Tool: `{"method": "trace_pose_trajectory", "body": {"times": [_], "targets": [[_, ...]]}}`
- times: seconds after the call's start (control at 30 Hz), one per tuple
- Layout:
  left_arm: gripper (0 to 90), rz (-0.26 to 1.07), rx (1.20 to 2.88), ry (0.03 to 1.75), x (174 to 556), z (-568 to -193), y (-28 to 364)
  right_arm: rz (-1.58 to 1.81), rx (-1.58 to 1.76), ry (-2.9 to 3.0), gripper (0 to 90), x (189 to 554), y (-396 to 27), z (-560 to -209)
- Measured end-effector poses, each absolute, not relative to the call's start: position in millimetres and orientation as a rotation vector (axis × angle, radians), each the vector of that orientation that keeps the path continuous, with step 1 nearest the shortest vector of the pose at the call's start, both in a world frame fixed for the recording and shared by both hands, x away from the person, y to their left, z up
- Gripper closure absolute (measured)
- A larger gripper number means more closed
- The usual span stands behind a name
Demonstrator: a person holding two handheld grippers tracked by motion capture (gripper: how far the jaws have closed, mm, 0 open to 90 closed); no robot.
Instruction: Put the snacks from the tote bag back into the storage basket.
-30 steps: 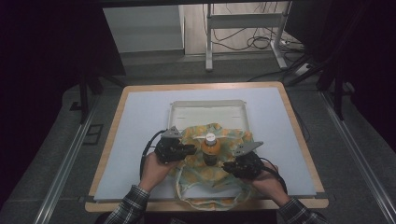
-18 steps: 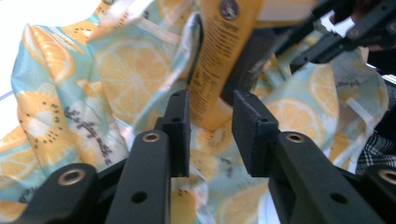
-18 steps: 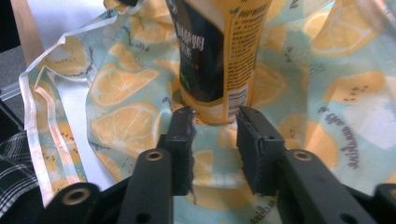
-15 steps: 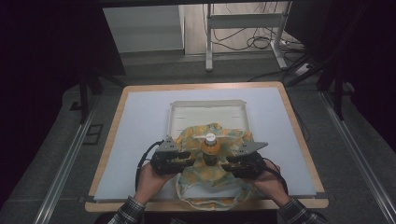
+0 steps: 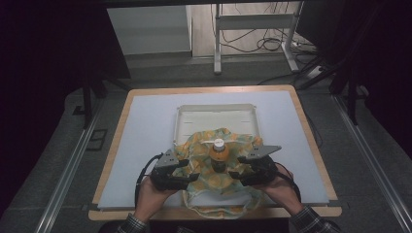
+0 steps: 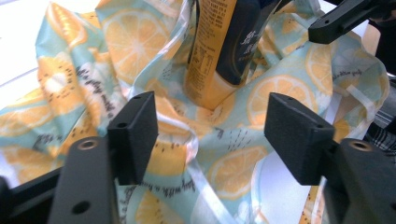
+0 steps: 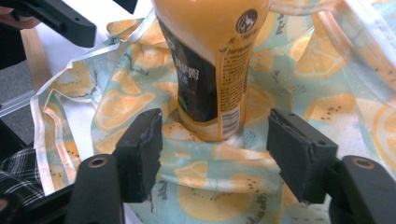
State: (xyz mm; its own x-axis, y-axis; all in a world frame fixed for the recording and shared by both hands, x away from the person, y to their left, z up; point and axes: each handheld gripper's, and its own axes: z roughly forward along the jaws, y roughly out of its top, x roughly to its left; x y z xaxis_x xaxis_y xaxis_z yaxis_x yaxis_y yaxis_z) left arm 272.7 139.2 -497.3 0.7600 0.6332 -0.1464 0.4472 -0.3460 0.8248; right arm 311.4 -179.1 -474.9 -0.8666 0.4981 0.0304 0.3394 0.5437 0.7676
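A lab: a wood-edged table (image 5: 311,141) on a metal-railed frame (image 5: 68,165), loose floor cables (image 5: 262,43), dark surroundings.

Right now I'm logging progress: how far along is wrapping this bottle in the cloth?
Done: the orange drink bottle stands upright on the lemon-print cloth. In hand: both grippers, left gripper and right gripper, have just been opening, with nothing pinched. Left: the cloth lies loose around the bottle, not gathered or tied.

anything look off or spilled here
Nothing spilled. The orange bottle stands upright and capped on the crumpled lemon-print cloth, whose far edge is bunched over the near rim of the white tray.
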Motion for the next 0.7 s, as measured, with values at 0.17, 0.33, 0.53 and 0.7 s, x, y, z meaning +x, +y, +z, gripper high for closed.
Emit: {"method": "trace_pose_trajectory", "body": {"times": [0.17,0.33,0.53,0.7], "targets": [[26.8,0.252,1.994,0.828,267.7,-499.2,145.2,1.243,0.701,2.570,28.7,312.4,-177.4,-473.8],[23.8,0.257,1.995,0.822,264.4,-502.0,146.8,1.252,0.687,2.559,23.9,312.1,-175.0,-473.2],[19.5,0.273,2.009,0.805,259.3,-504.8,145.7,1.265,0.675,2.555,19.4,312.7,-173.0,-471.5],[14.6,0.279,2.007,0.801,256.2,-505.2,145.7,1.280,0.670,2.549,16.1,313.8,-168.6,-469.8]]}}
